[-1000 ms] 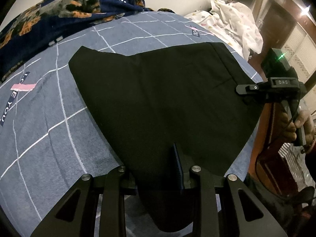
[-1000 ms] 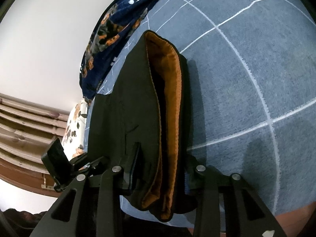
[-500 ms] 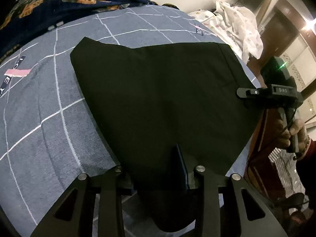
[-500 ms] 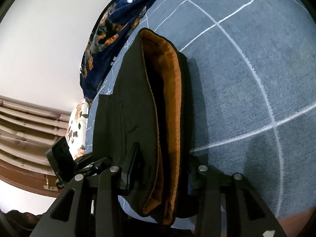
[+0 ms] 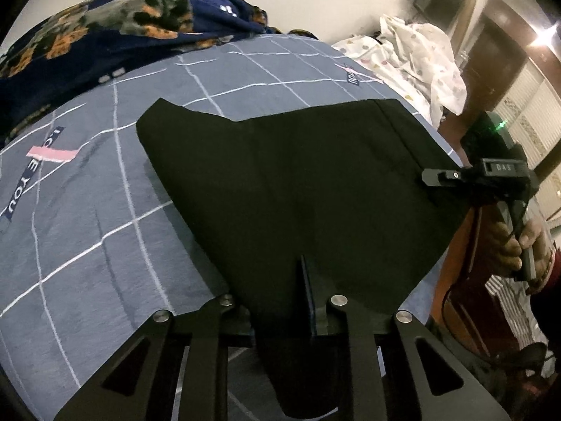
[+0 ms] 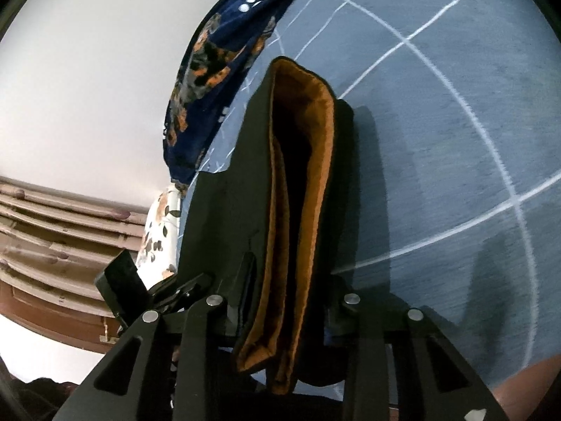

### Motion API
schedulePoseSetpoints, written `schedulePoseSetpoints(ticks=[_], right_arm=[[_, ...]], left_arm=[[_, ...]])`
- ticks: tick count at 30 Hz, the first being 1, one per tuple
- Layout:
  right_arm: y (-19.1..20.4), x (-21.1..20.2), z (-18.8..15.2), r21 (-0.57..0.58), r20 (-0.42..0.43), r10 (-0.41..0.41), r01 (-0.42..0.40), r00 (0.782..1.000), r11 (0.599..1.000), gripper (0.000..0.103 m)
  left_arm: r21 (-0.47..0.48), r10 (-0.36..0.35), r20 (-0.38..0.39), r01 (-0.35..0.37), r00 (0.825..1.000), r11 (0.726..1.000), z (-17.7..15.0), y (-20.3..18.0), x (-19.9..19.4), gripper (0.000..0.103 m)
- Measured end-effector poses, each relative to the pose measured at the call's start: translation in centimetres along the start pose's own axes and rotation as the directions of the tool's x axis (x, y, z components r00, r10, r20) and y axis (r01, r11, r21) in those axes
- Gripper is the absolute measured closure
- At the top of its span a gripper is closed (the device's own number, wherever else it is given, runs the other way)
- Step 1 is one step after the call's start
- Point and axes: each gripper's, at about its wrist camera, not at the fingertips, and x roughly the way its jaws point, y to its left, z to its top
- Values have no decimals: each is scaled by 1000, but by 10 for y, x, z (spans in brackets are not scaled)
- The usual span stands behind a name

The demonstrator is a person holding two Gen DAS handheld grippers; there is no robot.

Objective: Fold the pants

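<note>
left gripper: we are pinching the near edge of the black pants with it; the jaws are closing, nearly together, and the cloth is passing between them and hanging down below.
right gripper: we are clamping it on the thick end of the same pants, where the orange lining is showing between the black layers; these jaws are closing too, but standing wider because the bundle is thicker.
right gripper in the left view: it is sitting at the right edge of the cloth, with our hand holding the handle below it.
pants: they are lying spread on the blue checked bed sheet, already doubled, reaching from both grippers away toward the dark floral blanket.
step in hand: we are judging that we are securing both near corners for the next fold.
next move: we are thinking it calls for lifting both ends together and carrying them over the far part, keeping the edges level so that the layers are not slipping.
risk: the thick lined end is maybe escaping from a weak grip.
</note>
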Motion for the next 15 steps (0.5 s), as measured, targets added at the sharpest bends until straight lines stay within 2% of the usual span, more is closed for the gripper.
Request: schedulePoseSetpoints(ticks=[9, 12, 15], right_arm=[[8, 14, -14, 31, -11, 57, -57, 998, 998, 76], [9, 23, -19, 36, -29, 57, -56, 998, 998, 76], [9, 29, -21, 32, -40, 33, -32, 999, 999, 76]], left_arm=[[-68, -19, 23, 21, 1000, 997, -9, 25, -23, 83], [-90, -32, 14, 34, 999, 995, -15, 37, -24, 83], [-126, -76, -12, 74, 997, 989, -20, 49, -19, 82]])
